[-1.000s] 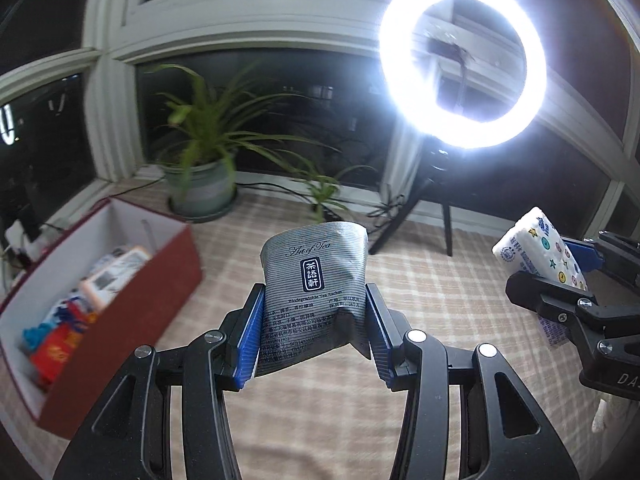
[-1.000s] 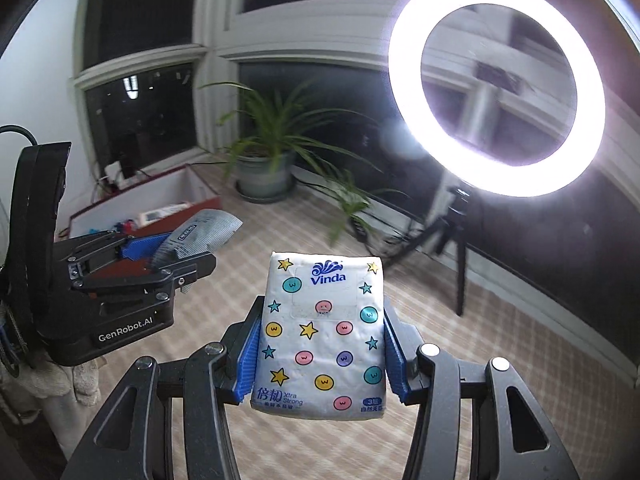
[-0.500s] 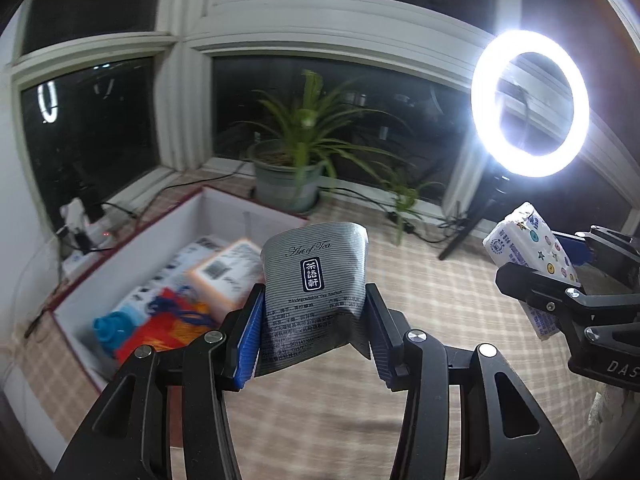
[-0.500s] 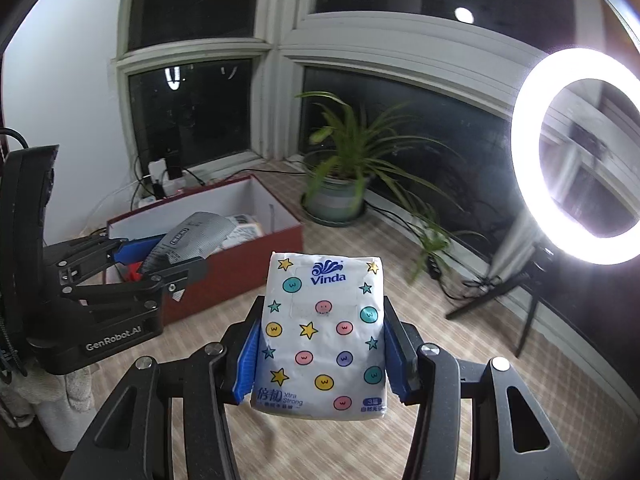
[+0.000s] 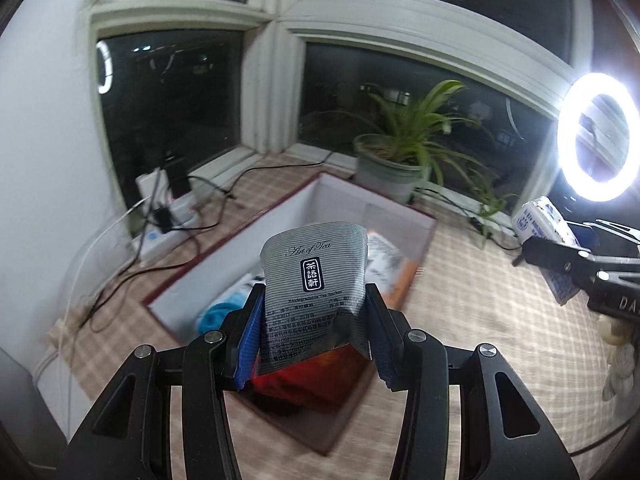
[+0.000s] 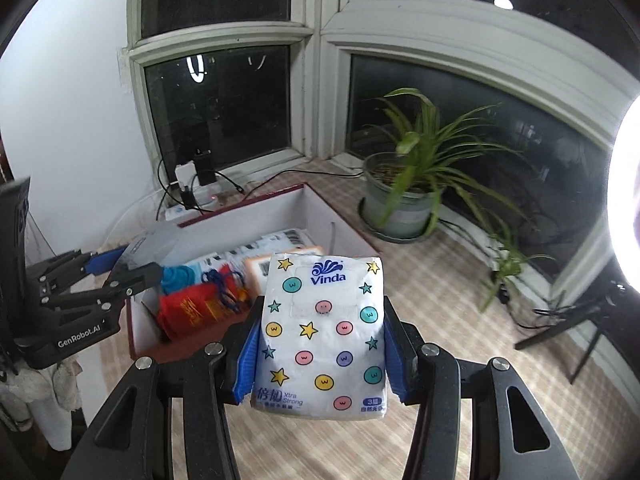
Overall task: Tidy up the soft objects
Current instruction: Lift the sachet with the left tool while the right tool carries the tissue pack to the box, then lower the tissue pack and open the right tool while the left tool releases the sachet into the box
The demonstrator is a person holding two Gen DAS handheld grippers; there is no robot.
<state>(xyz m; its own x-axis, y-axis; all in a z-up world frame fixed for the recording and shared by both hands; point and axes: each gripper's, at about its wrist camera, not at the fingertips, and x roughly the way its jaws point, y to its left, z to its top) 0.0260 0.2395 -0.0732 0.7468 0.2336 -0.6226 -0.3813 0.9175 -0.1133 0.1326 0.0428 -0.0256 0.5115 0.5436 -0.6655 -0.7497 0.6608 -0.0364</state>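
Right wrist: checked cloth; dark windows

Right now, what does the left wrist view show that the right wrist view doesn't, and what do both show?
Only the left wrist view shows the whole ring light and the tea pouch's printed front, gripped in the left tool. Only the right wrist view shows the tissue pack's Vinda front, gripped in the right tool, and the red bag's blue cord. Both show the red box, the potted plant and the window.
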